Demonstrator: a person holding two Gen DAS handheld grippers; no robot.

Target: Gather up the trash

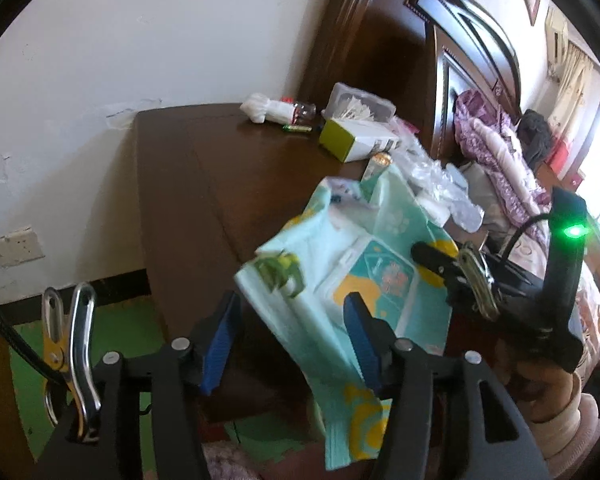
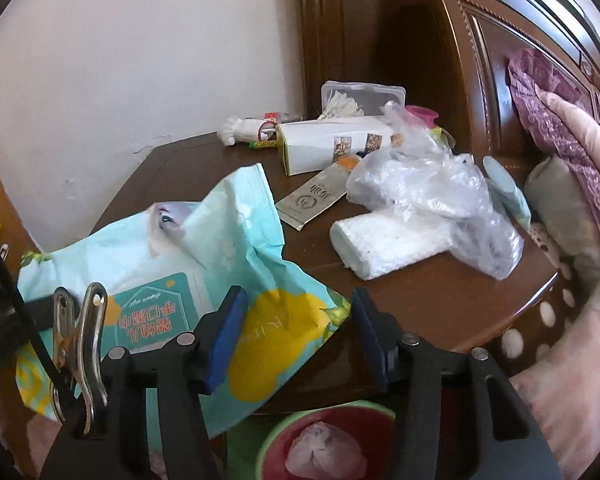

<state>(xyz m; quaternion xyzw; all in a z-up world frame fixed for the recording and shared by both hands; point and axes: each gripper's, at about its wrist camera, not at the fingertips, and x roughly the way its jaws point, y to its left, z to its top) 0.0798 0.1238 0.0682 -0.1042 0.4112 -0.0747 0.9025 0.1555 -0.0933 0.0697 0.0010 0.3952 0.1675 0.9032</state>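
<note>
The wet-wipes pack (image 2: 204, 264), a soft teal and yellow pouch, lies crumpled over the near edge of the brown table (image 2: 440, 300), its lower end hanging off. It looks light, limp and slick, so I judge a pinch on a flat edge or corner would hold better than the bulging middle. The left claw (image 1: 296, 340) straddles the hanging film without visibly pinching it; the right claw (image 2: 300, 336) stands open and empty above a watermelon-patterned bin (image 2: 272, 440).
</note>
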